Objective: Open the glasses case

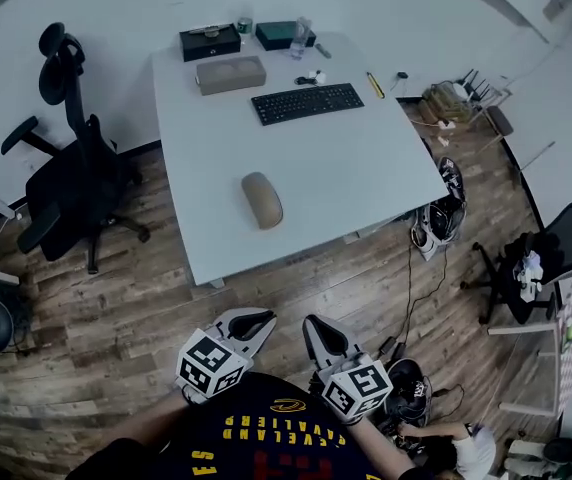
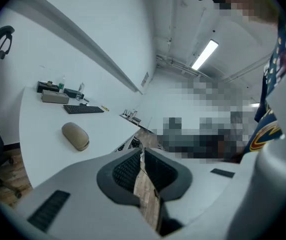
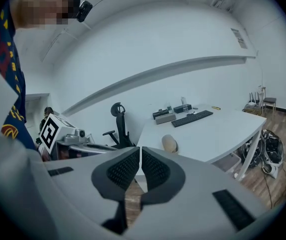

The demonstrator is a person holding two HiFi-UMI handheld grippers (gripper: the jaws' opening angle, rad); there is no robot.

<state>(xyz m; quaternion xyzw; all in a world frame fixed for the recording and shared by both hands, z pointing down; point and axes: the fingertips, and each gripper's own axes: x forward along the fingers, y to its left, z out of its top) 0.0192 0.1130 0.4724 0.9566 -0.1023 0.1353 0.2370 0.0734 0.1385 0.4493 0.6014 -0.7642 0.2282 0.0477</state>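
One glasses case [image 1: 262, 200] on one table [image 1: 366, 178], well ahead of left claw [image 1: 254, 320] and right claw [image 1: 318, 328]; both closed, empty.

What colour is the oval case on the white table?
The oval case is beige; the head view shows it best.

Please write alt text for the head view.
Seen from above, a closed tan glasses case lies near the front of a white table, with a keyboard behind it. The left gripper and the right gripper, both shut and empty, are over the wooden floor, short of the table.
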